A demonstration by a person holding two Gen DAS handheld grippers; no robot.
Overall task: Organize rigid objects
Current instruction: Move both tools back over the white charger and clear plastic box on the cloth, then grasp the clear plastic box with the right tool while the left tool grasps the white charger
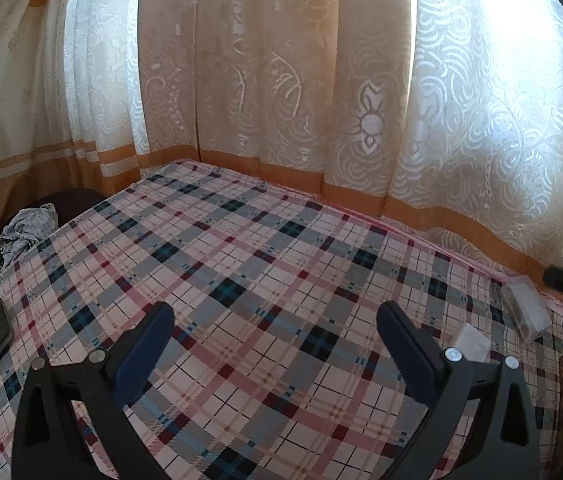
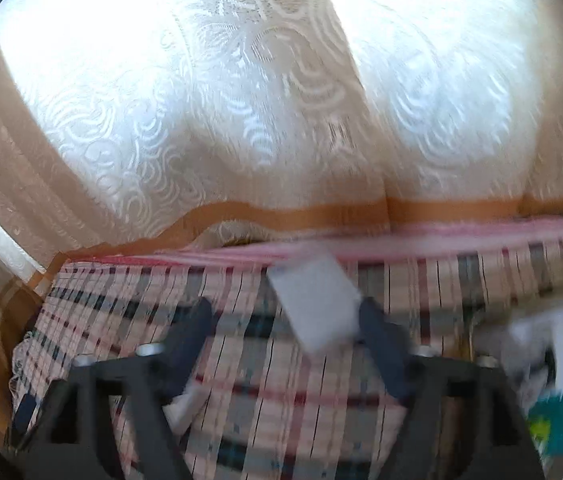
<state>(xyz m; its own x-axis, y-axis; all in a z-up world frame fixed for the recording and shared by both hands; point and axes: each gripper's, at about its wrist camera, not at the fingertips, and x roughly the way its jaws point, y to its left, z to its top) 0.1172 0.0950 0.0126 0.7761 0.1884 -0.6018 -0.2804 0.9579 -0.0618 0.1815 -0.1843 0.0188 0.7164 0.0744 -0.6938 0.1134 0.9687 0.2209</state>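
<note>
While blurred in the right view, spread right gripper (image 2: 285, 312) beside clear box (image 2: 315, 304); left gripper (image 1: 275, 320) spread, empty.

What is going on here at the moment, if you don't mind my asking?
A person is tidying small rigid items on a bed covered with a plaid sheet, a claw in each hand. The left claw is open and empty above bare sheet. The right claw is open too, with a clear plastic box lying in front of its fingers near the curtain-side edge; the blurred view does not show whether they touch it. A second small clear box lies nearby.
</note>
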